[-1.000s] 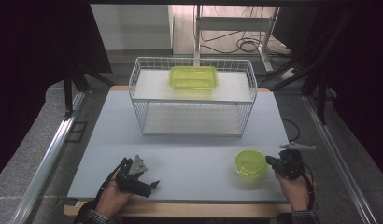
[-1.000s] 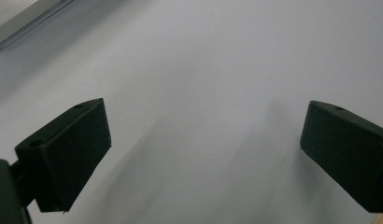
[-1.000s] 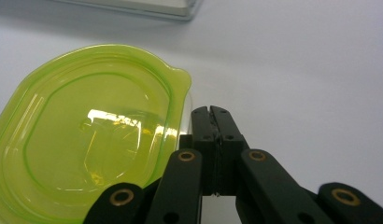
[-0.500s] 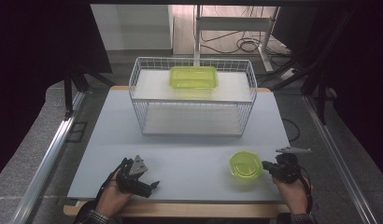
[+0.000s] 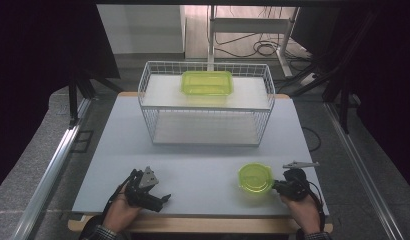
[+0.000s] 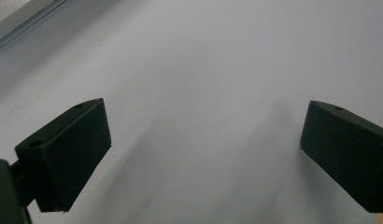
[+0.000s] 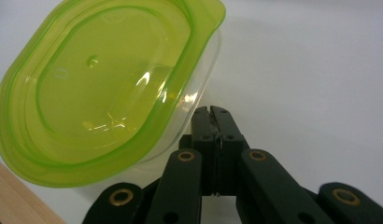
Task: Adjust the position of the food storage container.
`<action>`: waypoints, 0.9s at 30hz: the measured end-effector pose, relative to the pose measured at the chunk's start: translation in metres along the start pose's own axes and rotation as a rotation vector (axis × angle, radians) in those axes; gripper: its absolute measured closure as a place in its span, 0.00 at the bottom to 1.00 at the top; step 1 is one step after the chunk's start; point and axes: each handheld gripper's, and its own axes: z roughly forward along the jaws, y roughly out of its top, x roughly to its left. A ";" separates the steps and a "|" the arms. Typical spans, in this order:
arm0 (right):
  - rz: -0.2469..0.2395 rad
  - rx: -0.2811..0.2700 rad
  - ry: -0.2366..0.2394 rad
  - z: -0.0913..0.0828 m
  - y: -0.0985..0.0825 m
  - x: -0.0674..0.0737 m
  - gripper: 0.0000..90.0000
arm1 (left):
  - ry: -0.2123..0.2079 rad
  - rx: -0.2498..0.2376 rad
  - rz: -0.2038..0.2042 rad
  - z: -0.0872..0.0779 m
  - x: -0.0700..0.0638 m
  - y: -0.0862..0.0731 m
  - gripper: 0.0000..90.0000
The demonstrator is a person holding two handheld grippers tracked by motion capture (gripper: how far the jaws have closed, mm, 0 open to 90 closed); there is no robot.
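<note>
A round clear container with a lime-green lid [image 5: 255, 177] [image 7: 101, 84] stands near the table's front right. My right gripper [image 5: 274, 185] [image 7: 210, 111] lies just to its right. Its jaws are shut together, with the tips against the container's clear side wall and nothing between them. At the front left my left gripper [image 5: 164, 197] [image 6: 203, 149] rests low over the bare grey table [image 6: 194, 70]. Its jaws stand wide apart and hold nothing.
A white wire basket [image 5: 205, 107] stands at the middle back of the table [image 5: 193, 160], with a rectangular green-lidded container [image 5: 207, 82] on its upper shelf. The wooden front edge [image 7: 12, 196] runs close beneath both hands.
The right gripper has slid left and slightly toward the front edge, and the round container has shifted left with it. The left gripper has stayed put.
</note>
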 end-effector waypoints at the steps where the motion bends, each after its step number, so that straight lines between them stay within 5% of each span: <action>1: -0.009 0.002 0.016 0.003 0.002 0.003 0.99 | 0.000 0.001 0.002 0.000 0.000 0.000 0.02; 27: -0.105 0.024 0.206 0.059 0.036 0.061 0.99 | 0.000 0.003 -0.001 0.000 0.000 0.000 0.02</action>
